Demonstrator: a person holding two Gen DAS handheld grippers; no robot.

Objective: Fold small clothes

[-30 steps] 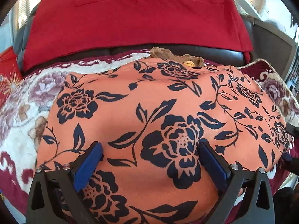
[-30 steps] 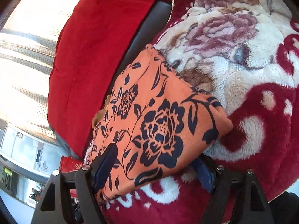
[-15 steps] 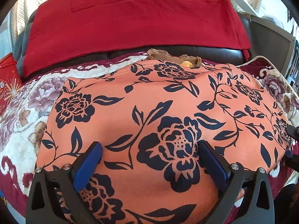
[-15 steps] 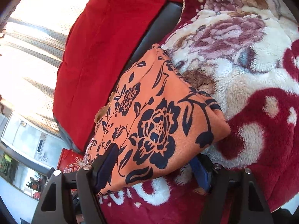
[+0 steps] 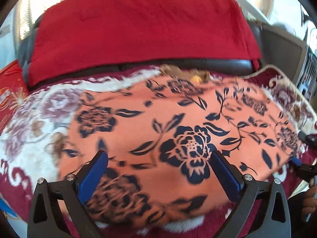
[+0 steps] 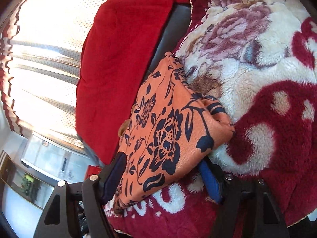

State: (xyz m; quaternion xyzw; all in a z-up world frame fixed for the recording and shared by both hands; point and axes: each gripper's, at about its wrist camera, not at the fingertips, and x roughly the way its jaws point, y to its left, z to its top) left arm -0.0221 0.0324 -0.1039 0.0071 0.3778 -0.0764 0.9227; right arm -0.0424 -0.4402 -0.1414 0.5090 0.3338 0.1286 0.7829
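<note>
Between your left gripper's spread blue pads lies the folded orange floral garment, fabric filling the gap, neither pad visibly pinching. Your right gripper stands wide astride its near corner, one pad tucked under the edge, not clamped. Beyond it, the fleece blanket lies bare toward its far corner; a red cushion borders the garment's back edge.

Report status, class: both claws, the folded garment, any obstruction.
Left claw open over orange floral garment. Right claw open, straddling its near corner. Garment folded on fleece blanket. Nothing in the way.
</note>
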